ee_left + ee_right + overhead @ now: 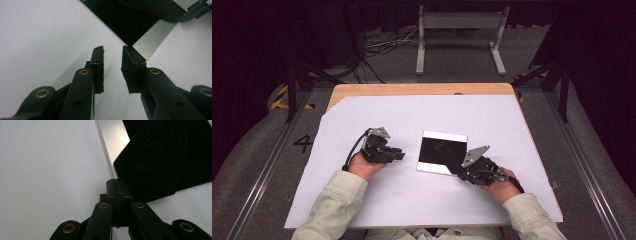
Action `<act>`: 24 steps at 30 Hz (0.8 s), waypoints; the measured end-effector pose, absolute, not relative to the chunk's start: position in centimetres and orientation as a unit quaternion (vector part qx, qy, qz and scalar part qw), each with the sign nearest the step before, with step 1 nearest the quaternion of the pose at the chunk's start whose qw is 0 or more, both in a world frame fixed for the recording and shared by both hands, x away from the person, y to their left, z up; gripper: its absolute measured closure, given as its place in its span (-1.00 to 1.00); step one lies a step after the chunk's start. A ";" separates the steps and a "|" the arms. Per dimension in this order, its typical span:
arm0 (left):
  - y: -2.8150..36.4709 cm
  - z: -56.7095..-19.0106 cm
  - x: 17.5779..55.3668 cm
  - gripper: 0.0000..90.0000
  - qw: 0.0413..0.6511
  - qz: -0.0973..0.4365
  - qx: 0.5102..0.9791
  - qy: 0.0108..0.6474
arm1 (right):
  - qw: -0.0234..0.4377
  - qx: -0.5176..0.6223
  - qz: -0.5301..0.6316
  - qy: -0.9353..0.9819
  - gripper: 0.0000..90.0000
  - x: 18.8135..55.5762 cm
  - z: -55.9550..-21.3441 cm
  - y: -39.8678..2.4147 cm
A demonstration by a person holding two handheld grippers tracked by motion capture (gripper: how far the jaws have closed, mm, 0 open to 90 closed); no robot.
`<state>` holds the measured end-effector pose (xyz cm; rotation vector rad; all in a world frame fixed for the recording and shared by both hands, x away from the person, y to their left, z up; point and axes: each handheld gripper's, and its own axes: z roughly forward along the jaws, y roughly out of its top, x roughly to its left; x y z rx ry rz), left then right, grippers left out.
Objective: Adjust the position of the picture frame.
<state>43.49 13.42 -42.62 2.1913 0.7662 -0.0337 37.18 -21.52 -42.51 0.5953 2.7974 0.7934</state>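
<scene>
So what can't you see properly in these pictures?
- High view: whether the right gripper pinches the black cloth; its own body covers the tips.
- Right gripper view: the shut jaws meet the cloth's edge, but any cloth between the pads is too thin to tell.
- Left gripper view: the top edge cuts off the cloth and the silvery plate under it.
- High view: the left gripper jaws are too small to judge.

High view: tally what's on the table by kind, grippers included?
Black two-jaw grippers: 2, left and right
Black cloth being folded: 1
White-edged flat board under the cloth: 1
Large white sheet covering the table: 1
Total: 5
</scene>
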 end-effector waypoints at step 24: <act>14.3 -43.1 41.7 0.41 0.406 0.019 0.872 0.272 | 0.124 0.254 0.297 0.912 1.00 39.5 -42.5 -22.9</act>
